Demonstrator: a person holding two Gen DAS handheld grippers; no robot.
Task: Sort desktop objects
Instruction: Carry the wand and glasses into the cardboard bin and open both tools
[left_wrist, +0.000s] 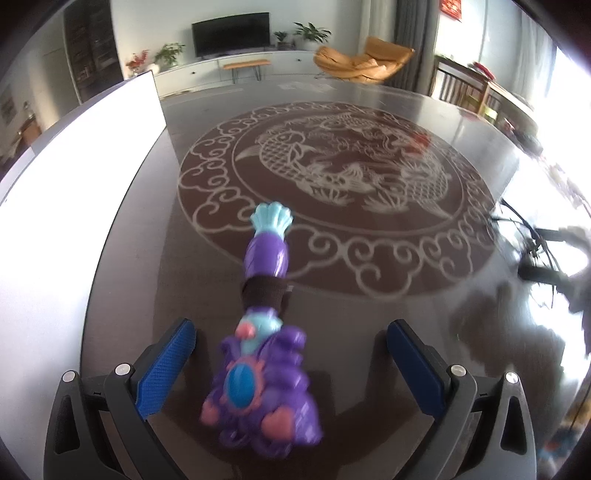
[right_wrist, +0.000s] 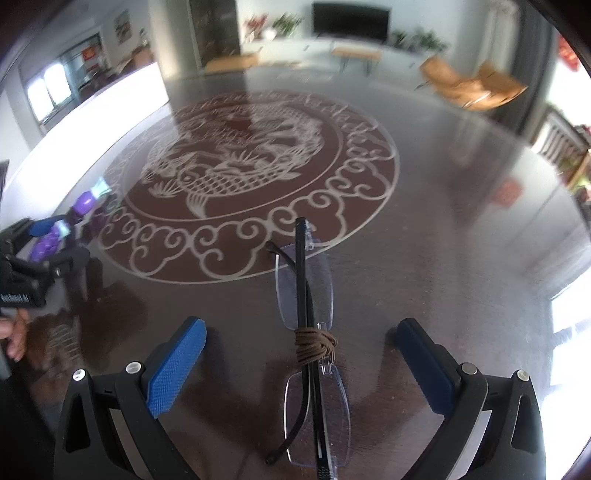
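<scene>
A purple and light-blue toy wand (left_wrist: 264, 354) with a blue gem, pink hearts and a dark band round its stem lies on the dark table (left_wrist: 424, 332), head between the jaws of my open left gripper (left_wrist: 291, 343). Folded rimless glasses (right_wrist: 308, 332) with black arms, tied with brown cord, lie between the jaws of my open right gripper (right_wrist: 301, 349). Neither gripper touches its object. The left gripper (right_wrist: 40, 251) and the wand (right_wrist: 74, 221) show at the left edge of the right wrist view.
A white board (left_wrist: 92, 155) stands along the table's left side. The table carries a round red fish-and-dragon inlay (left_wrist: 332, 184). The blurred right gripper (left_wrist: 546, 258) shows at the right of the left wrist view. An orange chair (left_wrist: 365, 61) and TV stand lie beyond.
</scene>
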